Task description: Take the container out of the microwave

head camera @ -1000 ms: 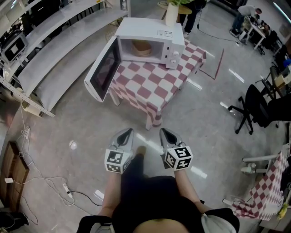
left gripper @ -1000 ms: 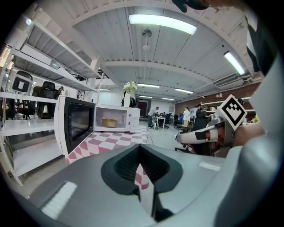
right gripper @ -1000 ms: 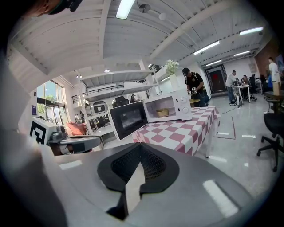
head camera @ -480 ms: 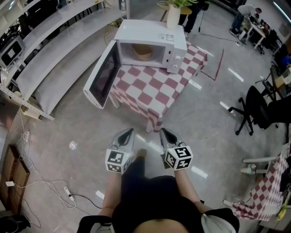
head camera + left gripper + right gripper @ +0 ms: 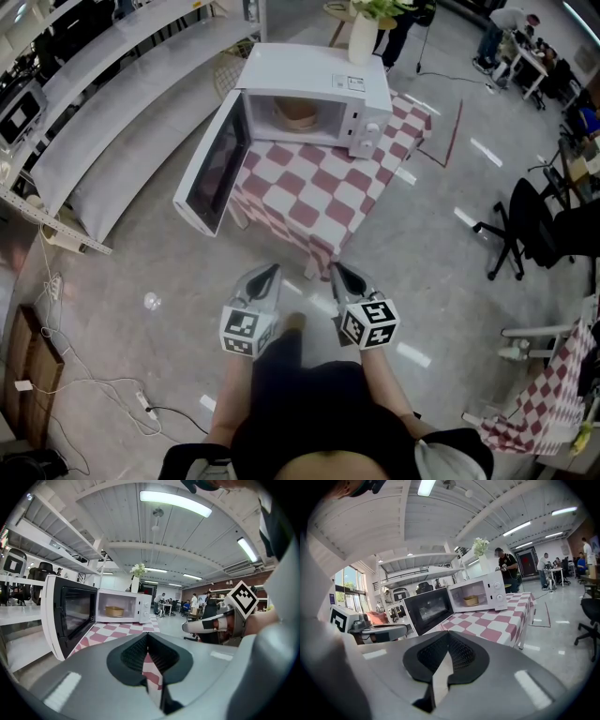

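White microwave [image 5: 314, 75], dark door window [image 5: 214, 164], tan container [image 5: 298, 110] — red-and-white checked tablecloth [image 5: 319, 197], pale grey floor [image 5: 141, 253].

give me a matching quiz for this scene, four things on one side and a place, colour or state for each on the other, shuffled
1. container
2. door
3. tablecloth
4. left gripper

a. checked red and white
b. shut, nothing in it
c. inside the microwave
d. swung open

Pairs: 1-c, 2-d, 3-a, 4-b
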